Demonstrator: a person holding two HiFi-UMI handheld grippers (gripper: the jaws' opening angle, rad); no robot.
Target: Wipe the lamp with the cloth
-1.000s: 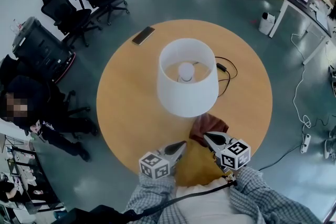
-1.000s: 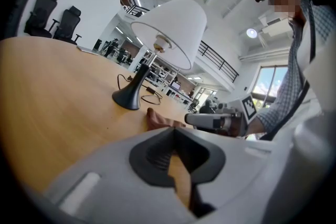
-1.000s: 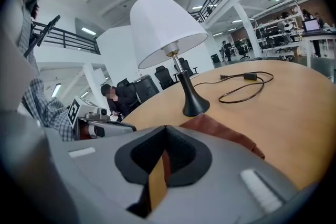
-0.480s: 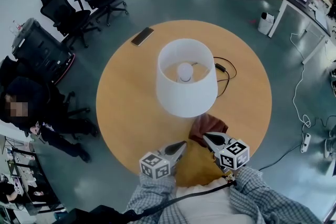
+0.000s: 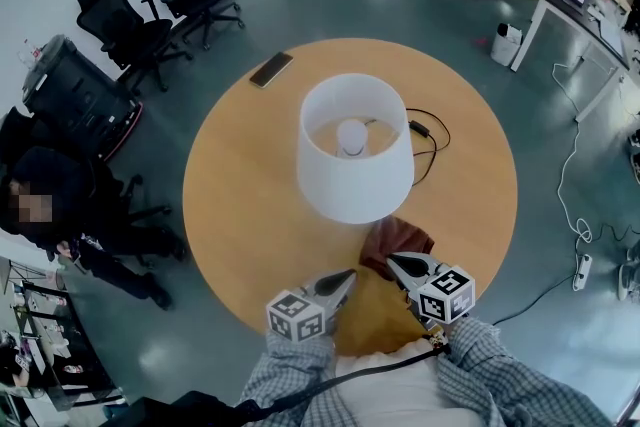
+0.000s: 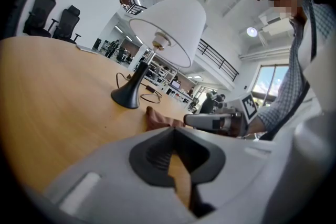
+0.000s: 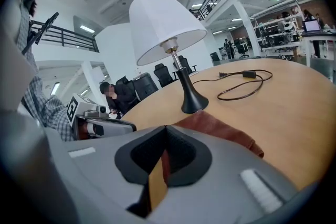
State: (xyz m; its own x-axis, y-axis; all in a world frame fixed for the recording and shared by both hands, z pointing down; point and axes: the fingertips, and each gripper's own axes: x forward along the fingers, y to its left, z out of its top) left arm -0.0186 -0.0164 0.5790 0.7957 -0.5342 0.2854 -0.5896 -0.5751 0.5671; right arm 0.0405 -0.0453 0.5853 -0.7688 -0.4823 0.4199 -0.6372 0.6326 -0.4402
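By right hand-held gripper (image 5: 393,261), apparently: cloth (image 5: 406,237)

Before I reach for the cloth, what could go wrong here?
1. The cloth lies right by the lamp base; a grab there could knock the lamp over.
2. The cord loops loose beside the base; wiping may drag it.
3. The left claw and right claw are shut and would only push the cloth.

The right claw (image 7: 165,131), jaws closed on nothing, points over a wooden worktop (image 7: 294,107) at a brown cloth (image 7: 223,131) just before a white-shaded lamp (image 7: 173,44).
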